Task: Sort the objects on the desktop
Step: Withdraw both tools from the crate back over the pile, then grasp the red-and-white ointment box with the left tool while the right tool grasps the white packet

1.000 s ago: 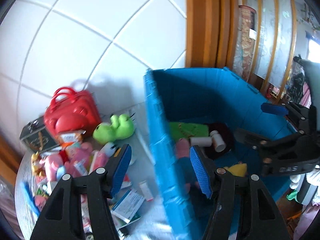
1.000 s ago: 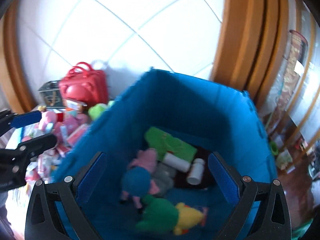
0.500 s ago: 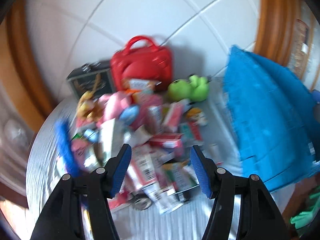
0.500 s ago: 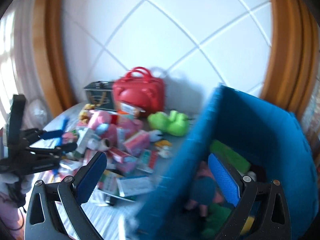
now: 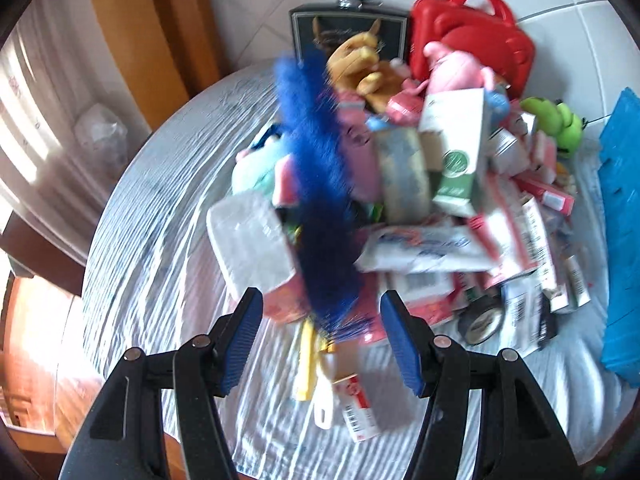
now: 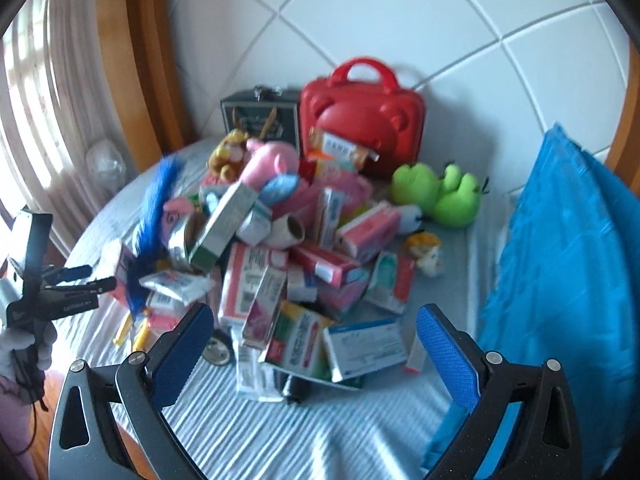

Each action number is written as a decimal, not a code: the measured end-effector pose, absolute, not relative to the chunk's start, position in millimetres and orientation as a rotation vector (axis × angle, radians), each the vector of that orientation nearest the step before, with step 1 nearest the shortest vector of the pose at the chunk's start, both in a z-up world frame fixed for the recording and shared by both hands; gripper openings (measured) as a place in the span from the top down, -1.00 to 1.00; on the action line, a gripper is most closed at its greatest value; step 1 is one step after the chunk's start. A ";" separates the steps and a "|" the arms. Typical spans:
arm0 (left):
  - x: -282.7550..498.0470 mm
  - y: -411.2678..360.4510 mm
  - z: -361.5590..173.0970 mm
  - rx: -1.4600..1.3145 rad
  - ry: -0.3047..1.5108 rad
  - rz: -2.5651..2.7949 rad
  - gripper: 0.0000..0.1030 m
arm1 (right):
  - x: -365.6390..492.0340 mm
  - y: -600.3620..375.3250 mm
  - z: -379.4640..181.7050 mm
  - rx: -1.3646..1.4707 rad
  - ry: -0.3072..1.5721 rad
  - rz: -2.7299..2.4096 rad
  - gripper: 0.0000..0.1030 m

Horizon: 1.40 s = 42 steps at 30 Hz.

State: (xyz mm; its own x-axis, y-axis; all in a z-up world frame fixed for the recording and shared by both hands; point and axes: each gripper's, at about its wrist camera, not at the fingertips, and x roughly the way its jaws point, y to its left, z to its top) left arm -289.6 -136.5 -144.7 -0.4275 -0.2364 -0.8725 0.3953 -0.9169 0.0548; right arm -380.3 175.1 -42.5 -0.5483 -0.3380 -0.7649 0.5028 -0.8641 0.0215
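My left tongs (image 5: 320,330) hang wide and empty just short of the blue duster (image 5: 316,184), which lies along the near-left edge of the pile (image 6: 304,264) on the bench (image 6: 280,432); I judge the clean grab is low on the duster, near its yellow handle (image 5: 306,364), lifting straight so the leaning boxes beside it stay put. My right tongs (image 6: 314,350) also gape empty, short of the pile. Right of the pile stands the blue bin (image 6: 568,264), its inside hidden here; behind the pile sits the closed red case (image 6: 360,120).
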 end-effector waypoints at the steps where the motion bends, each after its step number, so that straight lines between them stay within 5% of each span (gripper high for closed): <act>1: -285.7 -140.1 -151.0 1.419 0.233 -2.362 -0.17 | -379.2 171.8 -52.3 1.146 0.282 -2.379 -1.00; 11: -238.0 -117.8 -218.9 1.534 0.419 -2.339 -0.17 | -361.9 165.7 -154.1 1.416 0.311 -2.260 -1.00; 21: -233.0 -87.5 -259.4 1.518 0.375 -2.287 -0.17 | -362.5 172.7 -234.0 1.601 0.325 -2.155 -1.00; 27: -232.6 -70.1 -264.6 1.528 0.223 -2.267 -0.17 | -363.3 168.0 -237.7 1.570 0.241 -2.125 -1.00; 31: -222.7 -78.2 -256.6 1.533 0.363 -2.284 -0.17 | -359.0 149.7 -226.6 1.493 0.247 -2.099 -0.98; 32: -219.0 -80.4 -255.0 1.534 0.387 -2.282 -0.17 | -357.5 146.5 -224.8 1.477 0.261 -2.103 -0.93; 34: -210.5 -82.1 -250.5 1.520 0.418 -2.285 -0.16 | -354.7 137.2 -223.1 1.450 0.288 -2.091 -0.43; 42: -215.9 -90.6 -261.9 1.502 0.427 -2.274 -0.15 | -366.6 117.5 -230.0 1.428 0.315 -2.093 -0.37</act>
State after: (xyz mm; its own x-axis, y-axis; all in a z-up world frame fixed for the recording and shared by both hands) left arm -215.9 -90.6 -261.9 -0.3562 -0.1453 -0.9230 0.4704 -0.8814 -0.0428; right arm -366.6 117.5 -230.0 -0.2586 -0.3288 -0.9083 0.5812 -0.8040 0.1255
